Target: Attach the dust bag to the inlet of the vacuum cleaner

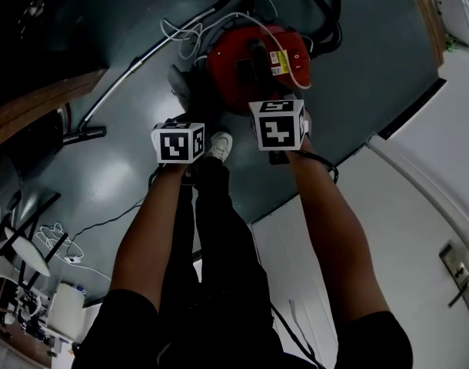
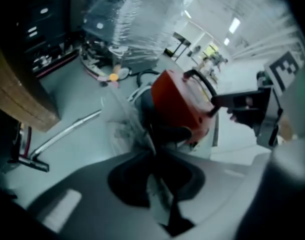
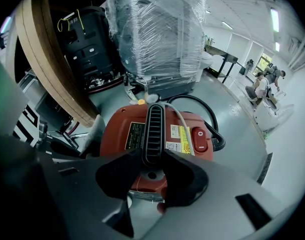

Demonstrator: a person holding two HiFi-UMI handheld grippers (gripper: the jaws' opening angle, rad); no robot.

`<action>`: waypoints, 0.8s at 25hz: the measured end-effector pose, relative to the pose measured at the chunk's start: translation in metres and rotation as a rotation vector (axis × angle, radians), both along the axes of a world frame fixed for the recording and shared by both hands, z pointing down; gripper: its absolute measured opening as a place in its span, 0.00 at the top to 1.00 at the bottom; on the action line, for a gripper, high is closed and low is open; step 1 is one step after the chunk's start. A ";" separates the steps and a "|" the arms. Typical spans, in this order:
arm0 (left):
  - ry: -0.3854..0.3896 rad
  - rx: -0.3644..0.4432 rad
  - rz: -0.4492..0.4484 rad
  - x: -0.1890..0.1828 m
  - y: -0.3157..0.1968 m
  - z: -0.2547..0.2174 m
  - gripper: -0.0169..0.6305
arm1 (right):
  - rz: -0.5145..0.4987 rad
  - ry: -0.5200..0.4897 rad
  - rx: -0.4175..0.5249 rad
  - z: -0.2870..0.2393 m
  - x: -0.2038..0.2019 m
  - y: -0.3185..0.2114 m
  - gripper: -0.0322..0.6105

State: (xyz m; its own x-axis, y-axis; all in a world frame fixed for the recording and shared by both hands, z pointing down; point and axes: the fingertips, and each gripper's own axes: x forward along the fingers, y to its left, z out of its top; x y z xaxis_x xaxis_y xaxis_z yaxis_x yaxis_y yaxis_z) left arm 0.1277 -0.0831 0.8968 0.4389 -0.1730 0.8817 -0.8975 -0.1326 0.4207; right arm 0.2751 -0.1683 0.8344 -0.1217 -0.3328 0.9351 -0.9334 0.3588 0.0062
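Wood-rimmed table [image 1: 34, 104]: is standing at the far left, its brown edge running along the dark floor [image 1: 357, 75].
Steel wand [image 2: 67, 132]: is lying aslant on the floor, left of the vacuum cleaner and apart from it.
Left tongs [image 2: 156, 156]: are pointing steeply down just left of the red body. Their dark pads are nearly pressed together and are pinching a thin whitish fold of the dust bag.
Dust bag [image 2: 121, 126]: pale grey and crinkled, it is hanging just ahead of the left tongs, low against the left flank of the vacuum cleaner, between the wand and the red shell. The left gripper view is blurring, so I cannot tell whether the bag is touching the inlet.
White shoe [image 1: 217, 144]: is showing on the floor between the two marker cubes, at the near side of the machine.
Vacuum cleaner [image 1: 234, 71]: red and rounded, it is sitting on the floor in the middle of the head view, top facing up, with a red switch [image 3: 199, 139] lying right of the handle.
Handle [image 3: 154, 129]: black and ribbed, it is running along the top of the shell.
Right tongs [image 3: 153, 158]: are clamping the near end of the handle, one pad pressing on each side.
Hose [image 3: 208, 115]: black, it is curling round the right and far side of the machine.
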 end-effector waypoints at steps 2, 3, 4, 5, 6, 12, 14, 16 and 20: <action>0.051 -0.032 -0.063 0.002 0.000 0.001 0.91 | -0.001 0.006 0.002 0.000 0.001 0.000 0.74; 0.103 -0.059 -0.139 0.001 -0.001 0.002 0.91 | 0.003 0.006 0.002 0.000 0.001 0.001 0.74; 0.153 -0.085 -0.213 0.001 -0.002 0.002 0.91 | 0.007 0.006 0.001 0.000 0.000 0.001 0.74; 0.197 -0.108 -0.278 0.001 -0.002 0.003 0.90 | 0.009 0.005 0.001 0.000 0.000 0.001 0.74; 0.235 -0.130 -0.336 0.001 -0.003 0.003 0.90 | 0.010 0.004 0.001 0.000 0.000 0.001 0.74; 0.156 -0.075 -0.249 0.004 -0.006 0.001 0.89 | 0.012 0.009 0.002 0.000 0.000 0.000 0.74; 0.071 -0.037 -0.144 0.007 -0.005 0.000 0.88 | 0.016 0.007 0.005 0.001 0.000 -0.001 0.74; 0.031 -0.023 -0.063 0.011 -0.004 -0.002 0.86 | 0.035 -0.004 0.027 0.001 0.001 -0.001 0.74; 0.037 0.023 -0.038 0.009 -0.009 -0.014 0.73 | 0.145 -0.057 0.058 -0.005 0.004 0.006 0.73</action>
State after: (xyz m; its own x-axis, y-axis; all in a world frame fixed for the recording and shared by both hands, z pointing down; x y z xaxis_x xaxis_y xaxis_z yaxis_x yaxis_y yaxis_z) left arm 0.1364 -0.0917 0.8827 0.4640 -0.2105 0.8605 -0.8859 -0.1085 0.4511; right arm 0.2795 -0.1621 0.8297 -0.1210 -0.4036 0.9069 -0.9748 0.2206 -0.0319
